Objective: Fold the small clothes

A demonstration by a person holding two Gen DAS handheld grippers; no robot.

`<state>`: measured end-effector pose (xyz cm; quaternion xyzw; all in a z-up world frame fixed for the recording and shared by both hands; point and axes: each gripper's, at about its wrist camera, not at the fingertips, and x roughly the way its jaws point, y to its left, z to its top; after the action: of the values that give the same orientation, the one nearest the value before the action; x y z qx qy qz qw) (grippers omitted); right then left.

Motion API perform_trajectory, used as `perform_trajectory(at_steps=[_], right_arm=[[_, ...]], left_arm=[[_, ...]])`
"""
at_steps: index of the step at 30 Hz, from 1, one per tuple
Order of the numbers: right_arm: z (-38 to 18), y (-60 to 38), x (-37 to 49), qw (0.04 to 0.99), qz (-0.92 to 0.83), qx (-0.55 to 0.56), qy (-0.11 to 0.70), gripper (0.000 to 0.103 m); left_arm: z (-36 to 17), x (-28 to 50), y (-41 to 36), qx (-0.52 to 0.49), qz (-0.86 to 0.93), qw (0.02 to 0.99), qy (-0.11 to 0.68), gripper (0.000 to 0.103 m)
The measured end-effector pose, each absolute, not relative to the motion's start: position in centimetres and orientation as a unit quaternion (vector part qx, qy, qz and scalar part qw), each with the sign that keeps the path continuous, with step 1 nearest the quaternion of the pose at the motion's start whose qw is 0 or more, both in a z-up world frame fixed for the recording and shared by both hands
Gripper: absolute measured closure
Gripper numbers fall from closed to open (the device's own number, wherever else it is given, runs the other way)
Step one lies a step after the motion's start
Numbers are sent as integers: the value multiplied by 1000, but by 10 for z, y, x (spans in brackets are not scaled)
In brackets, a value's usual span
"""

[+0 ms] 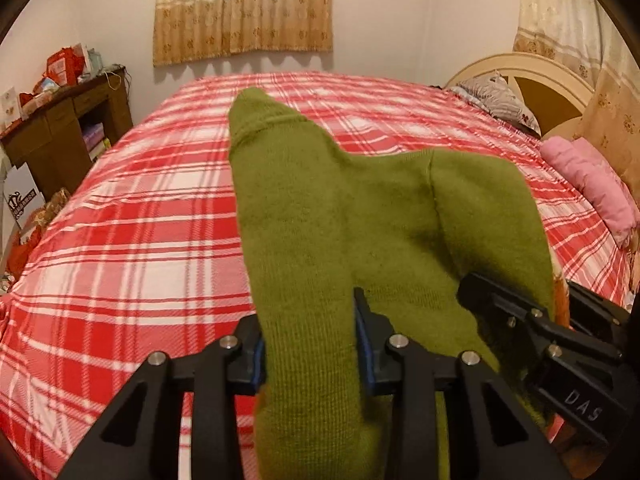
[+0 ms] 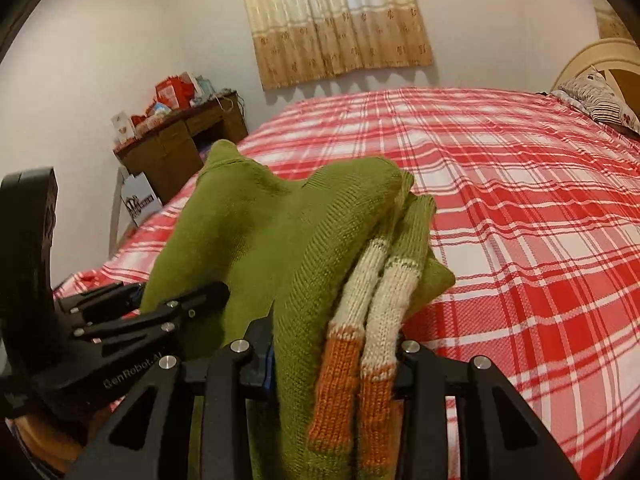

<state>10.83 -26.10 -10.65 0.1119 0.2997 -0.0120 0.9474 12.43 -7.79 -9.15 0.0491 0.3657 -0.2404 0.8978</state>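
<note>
The green knitted garment (image 1: 320, 216) runs off the bottom edge in both wrist views and covers the near edge of the plaid bed (image 1: 120, 240) — its overall shape cannot be told — while the right gripper (image 2: 336, 360) has its right pad hidden behind the striped cuffs (image 2: 360, 320).

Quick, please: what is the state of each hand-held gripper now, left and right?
Left hand-held gripper: closed on the olive-green knitted garment.
Right hand-held gripper: closed on the same garment, at its orange and cream striped part.

Plaid bed (image 1: 140, 240), curtained window (image 1: 242, 8), cluttered wooden desk (image 1: 68, 128)
</note>
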Motion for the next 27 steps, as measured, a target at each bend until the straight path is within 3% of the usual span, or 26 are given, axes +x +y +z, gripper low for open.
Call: perform_trajectory(at_steps=[27], right_arm=[[-63,-115,111,950,149,60,267,67]], left_arm=[[-75,107,75,-40,-125,929,346,68]])
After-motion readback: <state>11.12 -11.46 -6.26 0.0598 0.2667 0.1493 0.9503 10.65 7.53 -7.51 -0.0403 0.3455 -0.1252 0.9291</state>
